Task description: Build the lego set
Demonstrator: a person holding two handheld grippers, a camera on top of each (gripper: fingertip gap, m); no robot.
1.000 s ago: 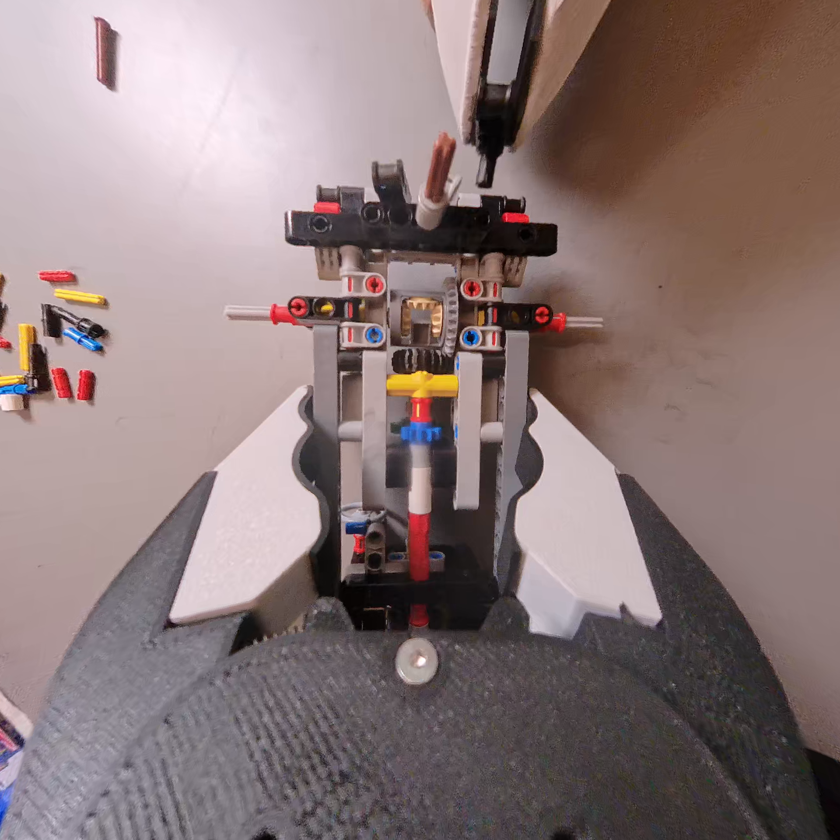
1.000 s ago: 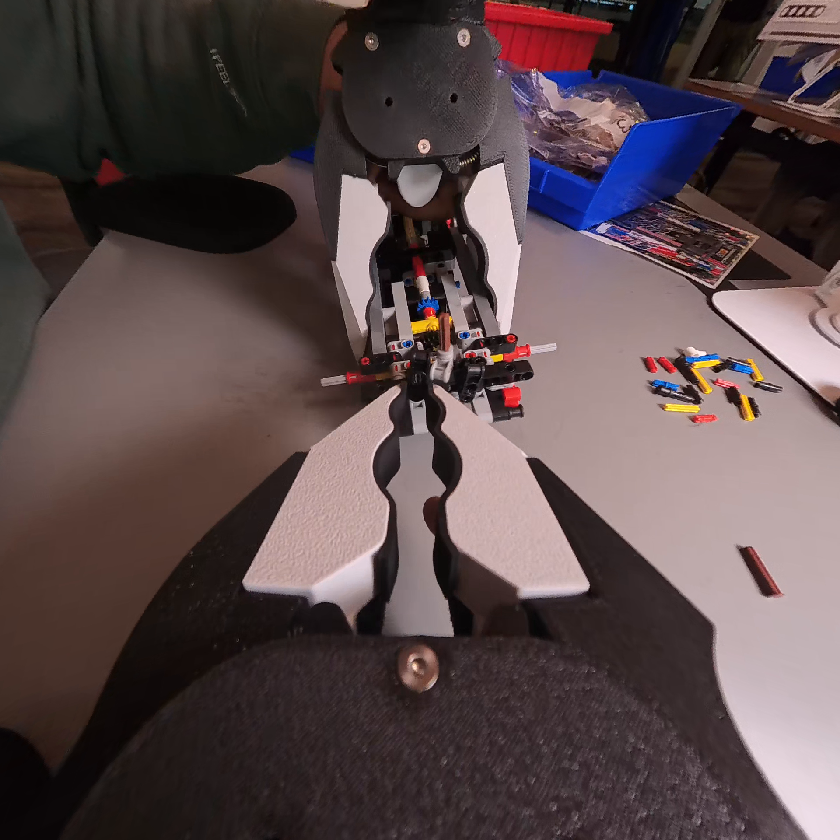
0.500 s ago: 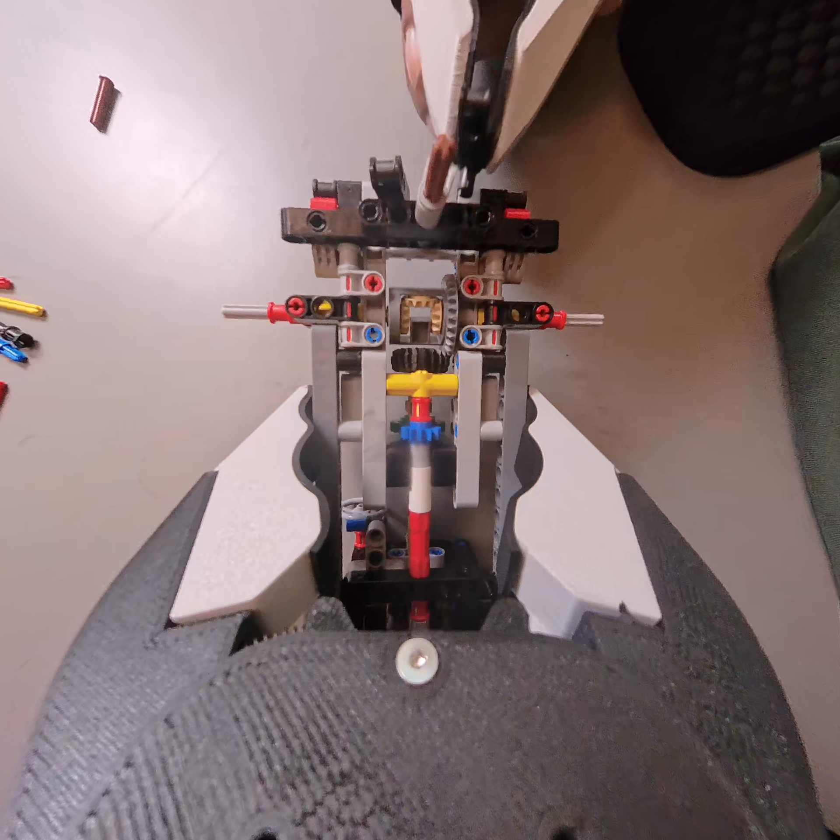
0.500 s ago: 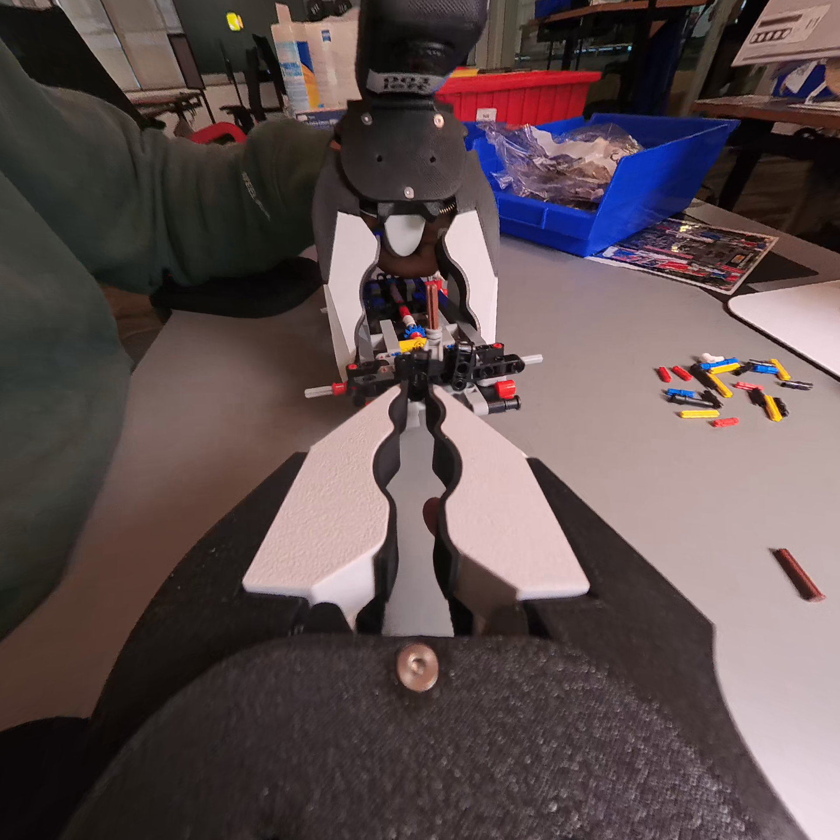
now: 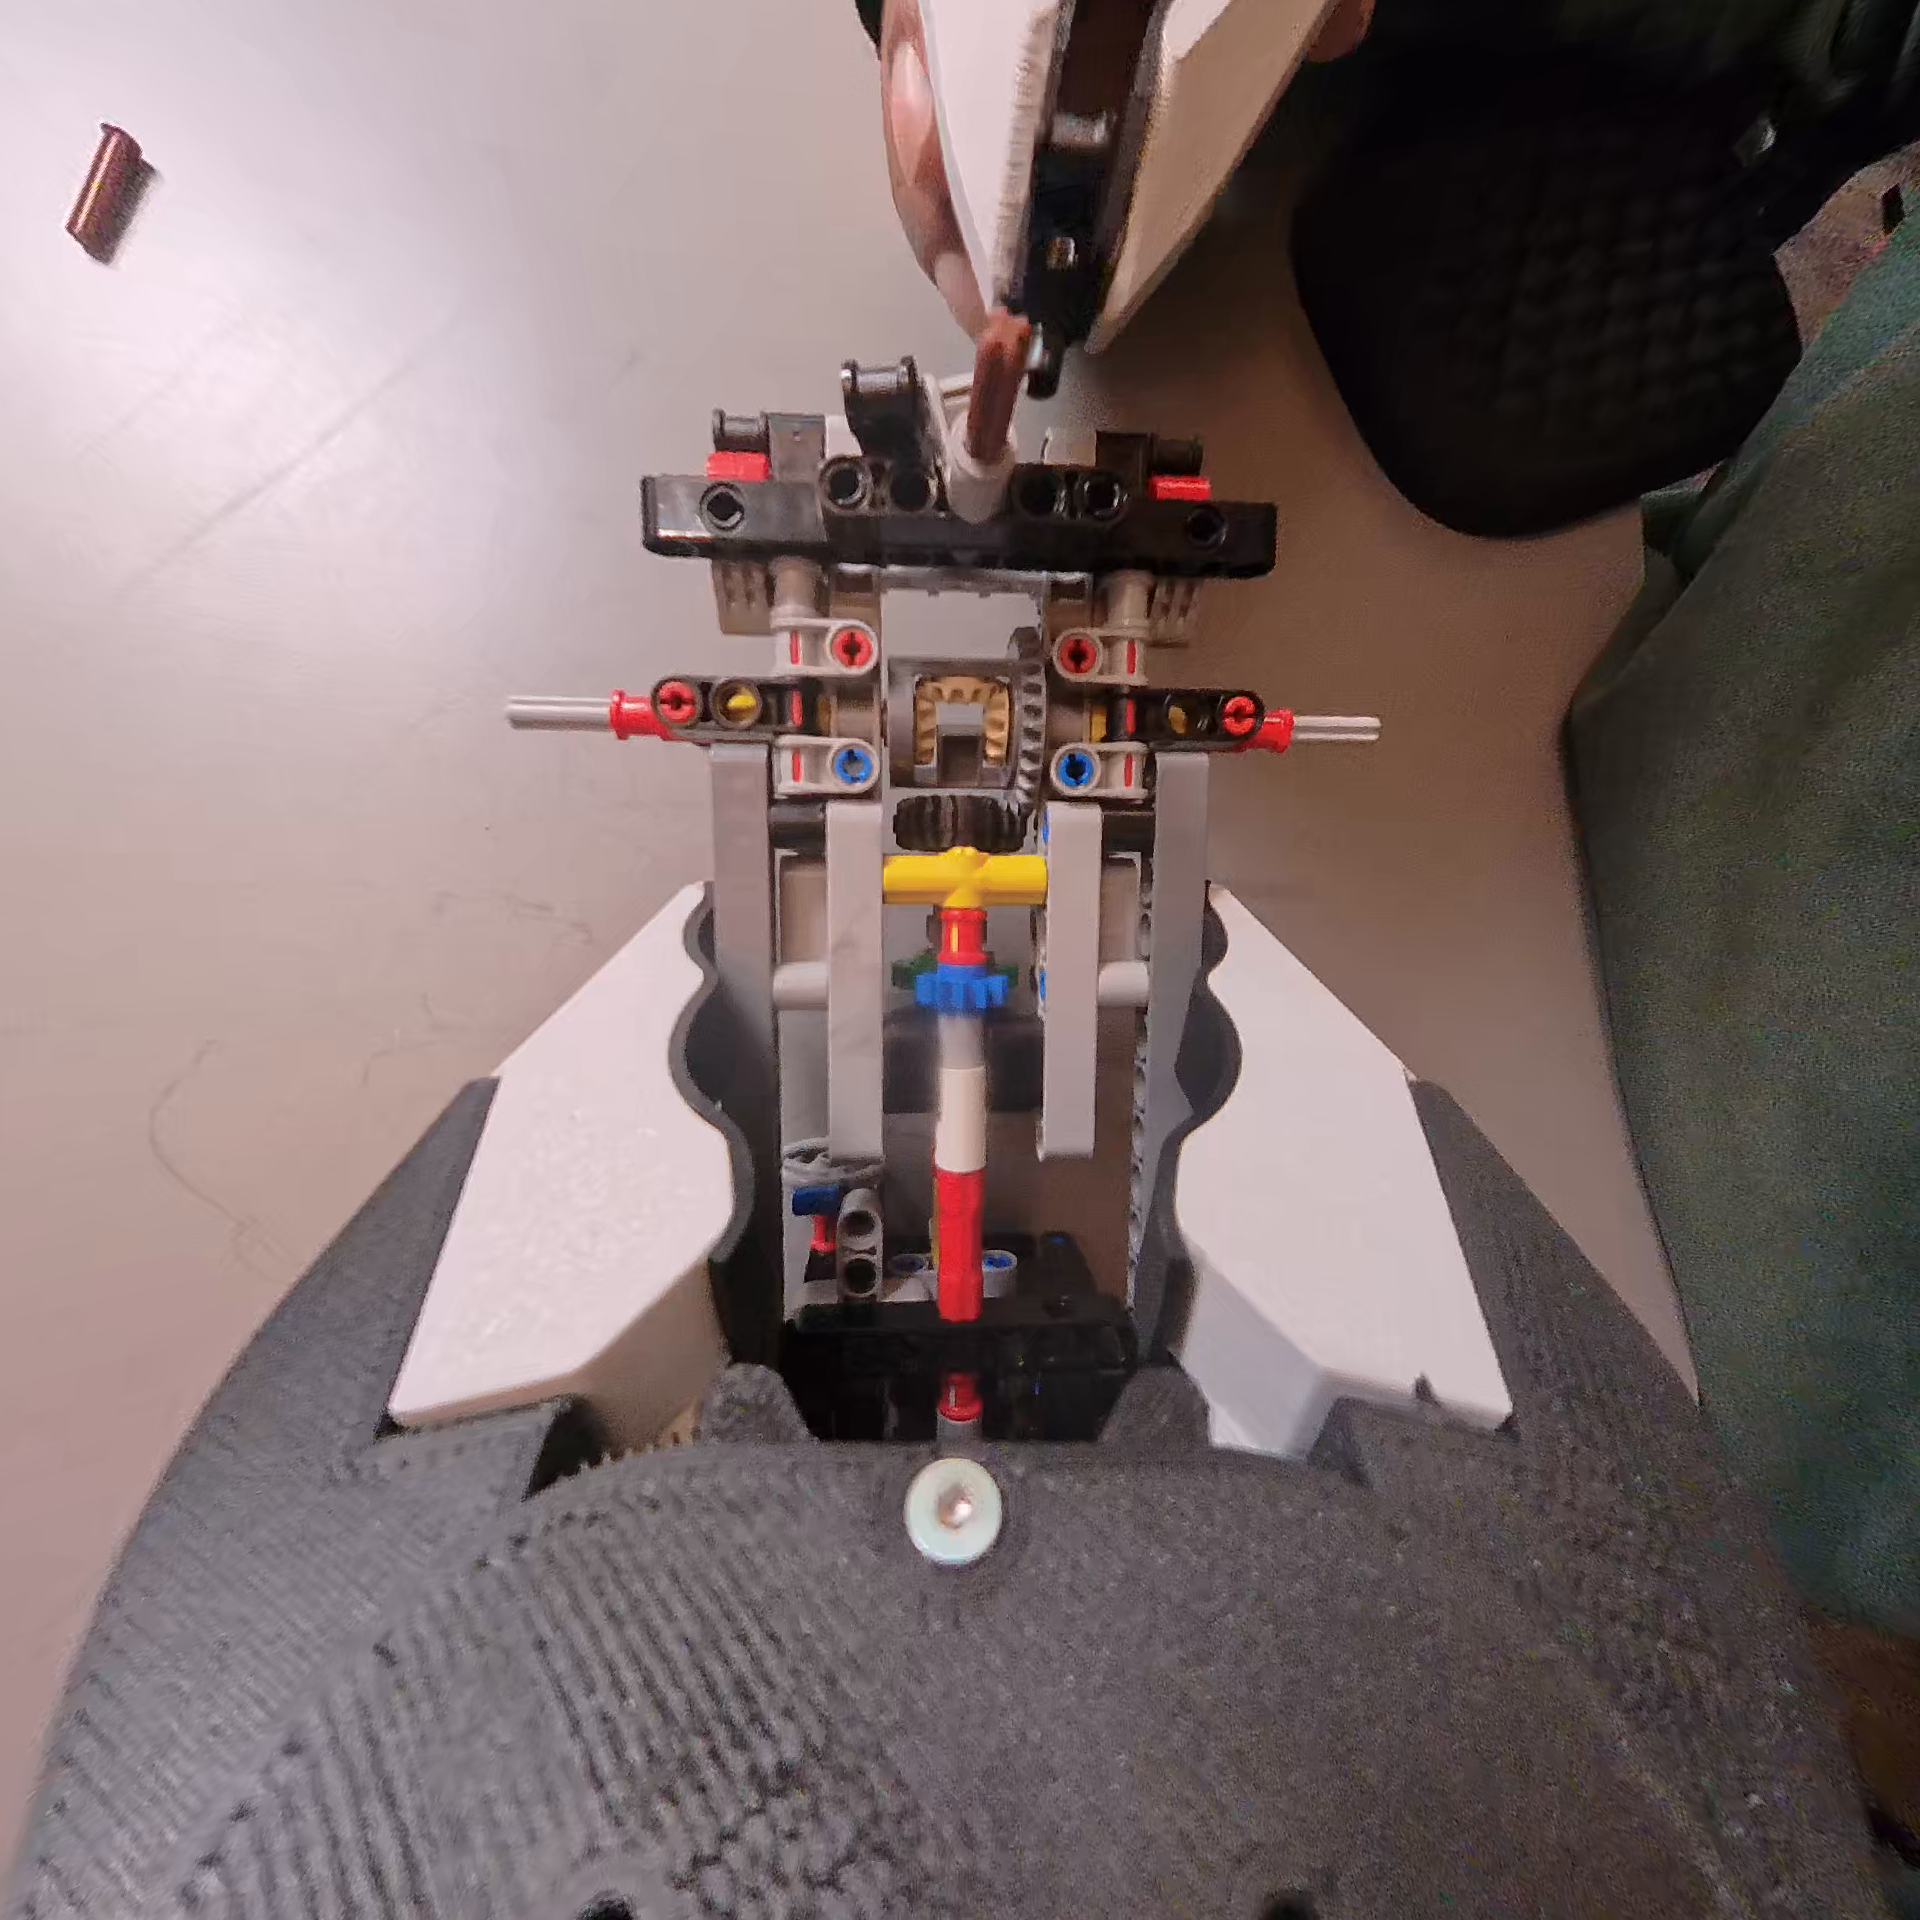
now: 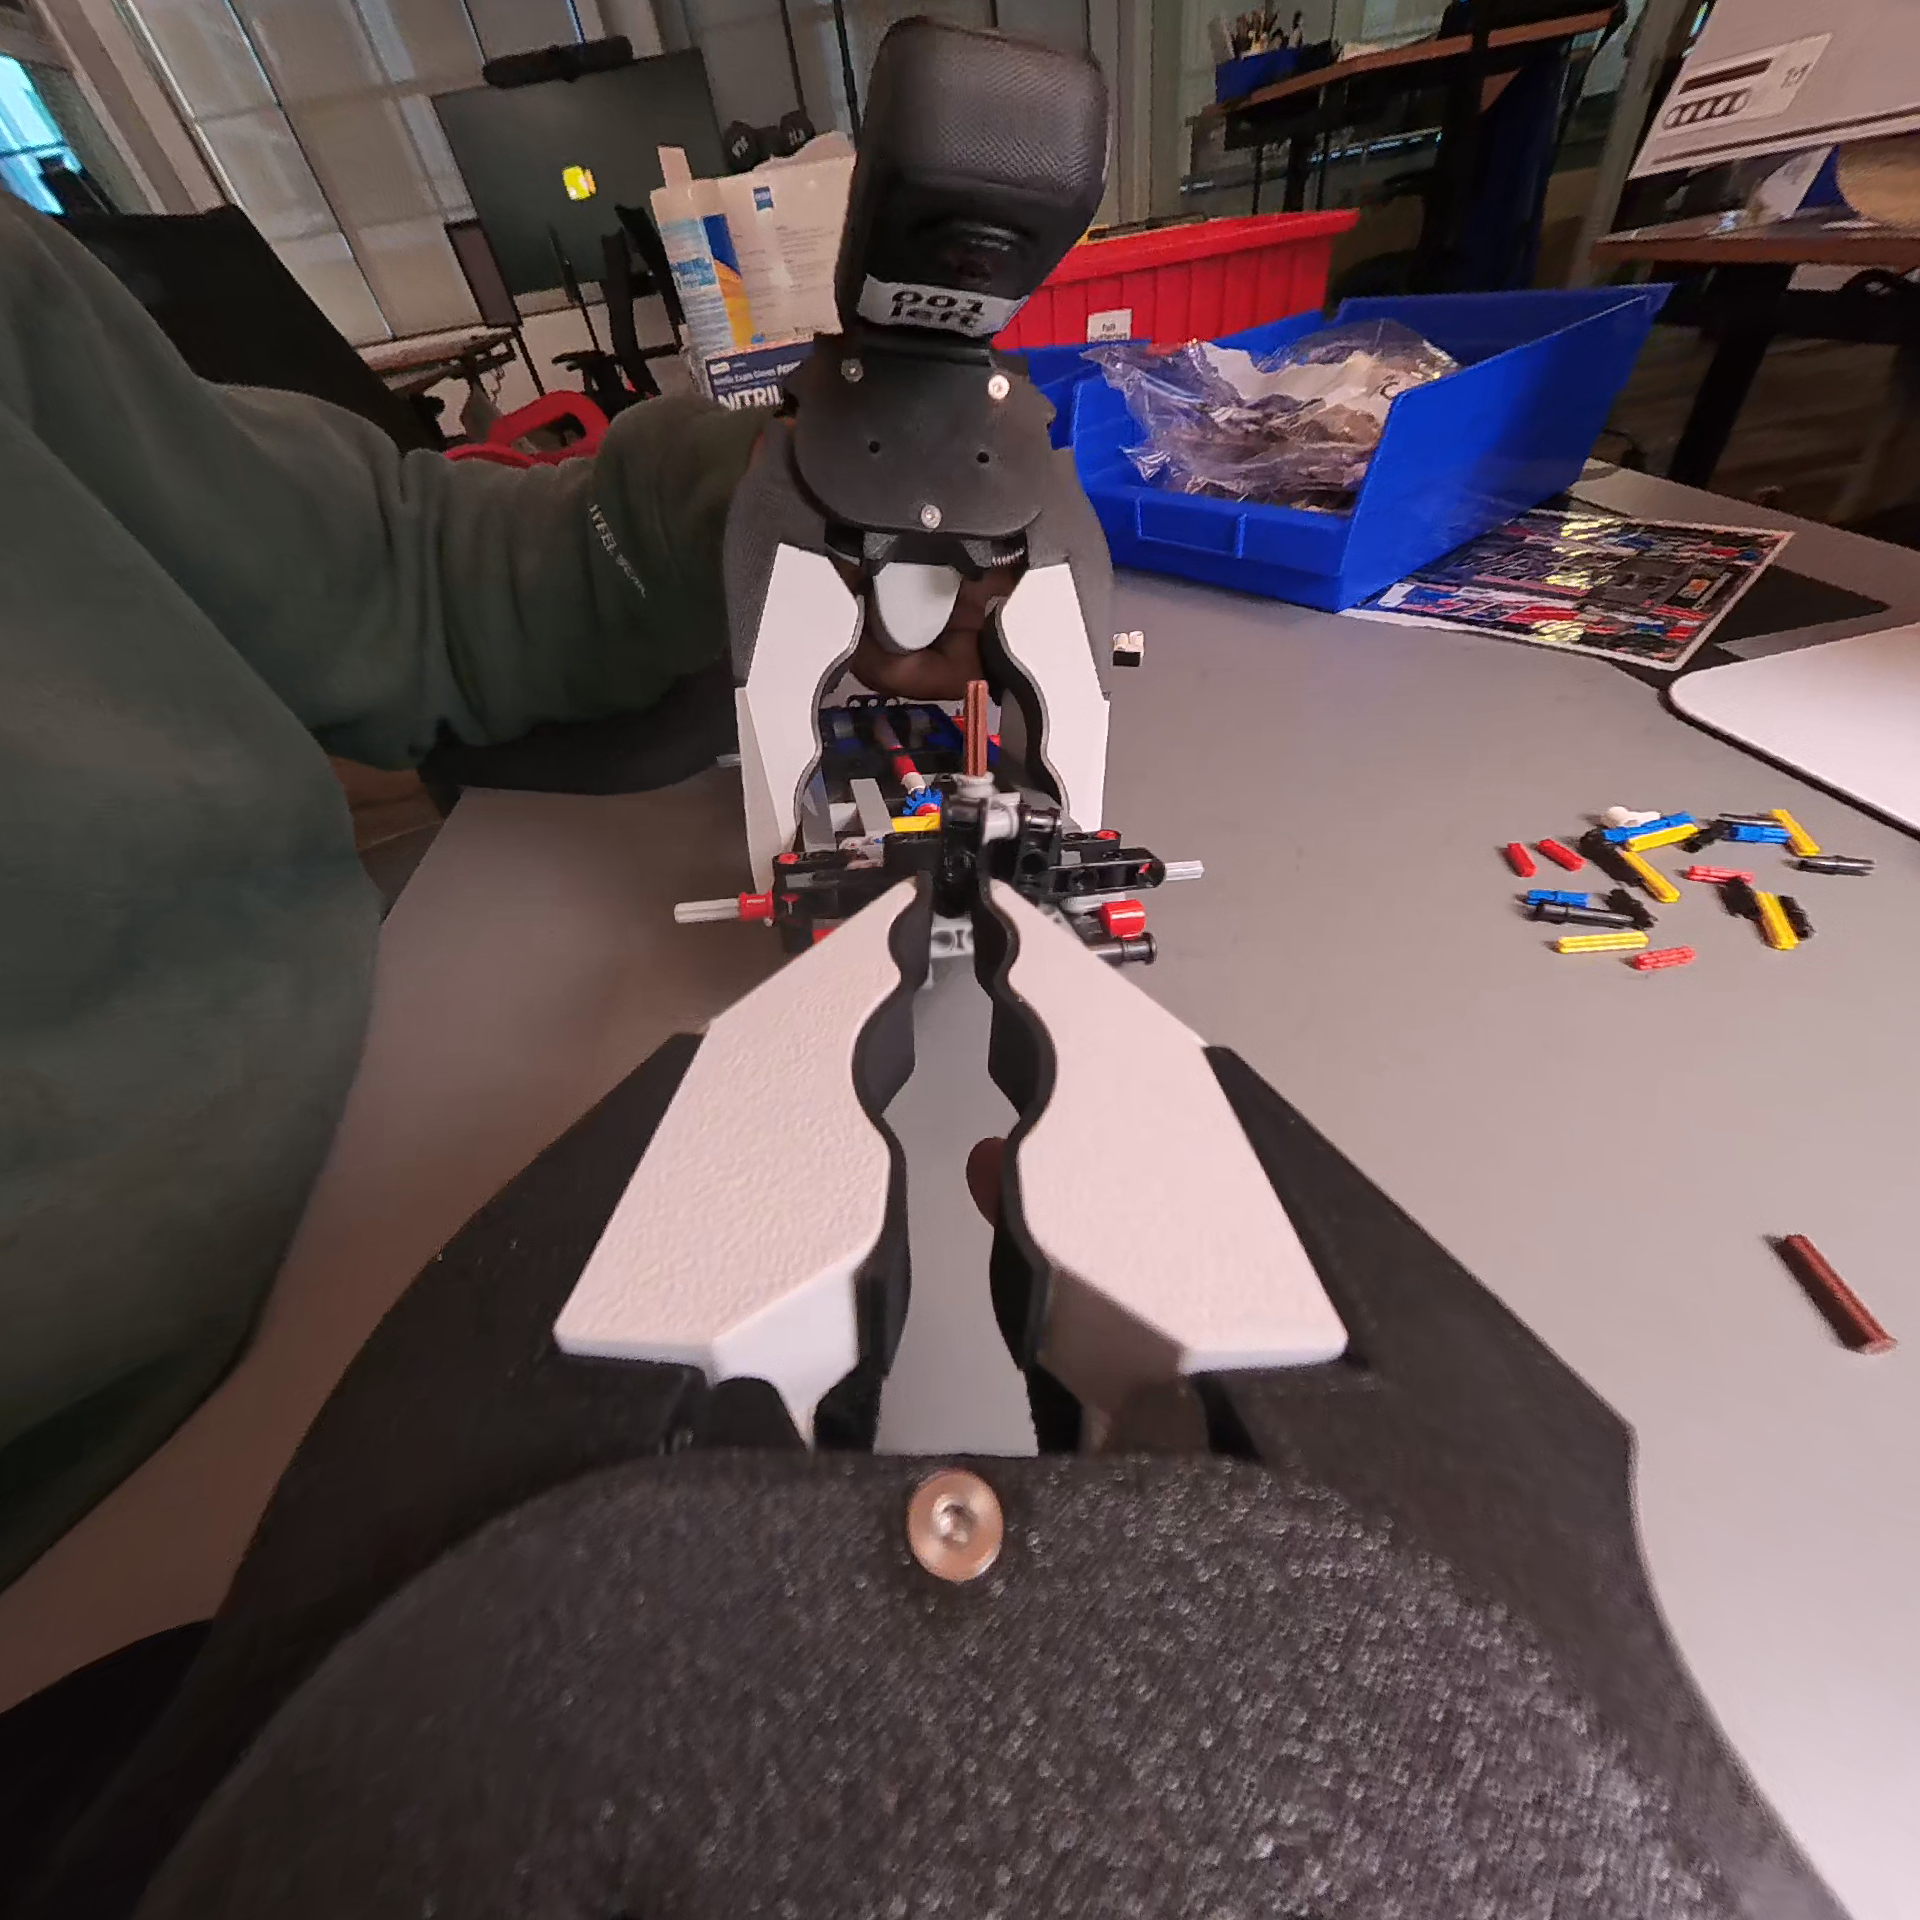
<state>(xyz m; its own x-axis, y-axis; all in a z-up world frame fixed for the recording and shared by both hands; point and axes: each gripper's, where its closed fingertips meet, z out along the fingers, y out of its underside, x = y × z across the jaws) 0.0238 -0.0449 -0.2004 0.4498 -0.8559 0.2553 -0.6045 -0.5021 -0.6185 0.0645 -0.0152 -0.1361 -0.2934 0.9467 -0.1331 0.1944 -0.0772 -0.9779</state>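
The half-built Lego Technic model (image 5: 961,727) has a black beam across its far end, grey side beams and a red, white and yellow shaft down the middle. My left gripper (image 5: 961,904) is shut on its grey sides and holds it on the table. A brown axle (image 5: 992,384) stands up from the far end; it also shows in the right wrist view (image 6: 975,727). My right gripper (image 6: 956,894) is shut on a small black piece (image 5: 1060,208), its tip right beside the axle's top. The left gripper (image 6: 925,821) faces it across the model (image 6: 935,873).
A loose brown axle (image 6: 1834,1294) lies on the grey table (image 6: 1351,1039) to the right. Several small red, yellow, blue and black pins (image 6: 1683,883) lie farther right. A blue bin (image 6: 1351,499) with bags, a red bin (image 6: 1195,260) and a printed instruction sheet (image 6: 1579,582) stand behind. A green sleeve (image 6: 312,582) fills the left.
My right gripper has come in with the black piece until its tip is beside the brown axle. The right camera has dropped lower. The loose pins have slid out of the left wrist view.
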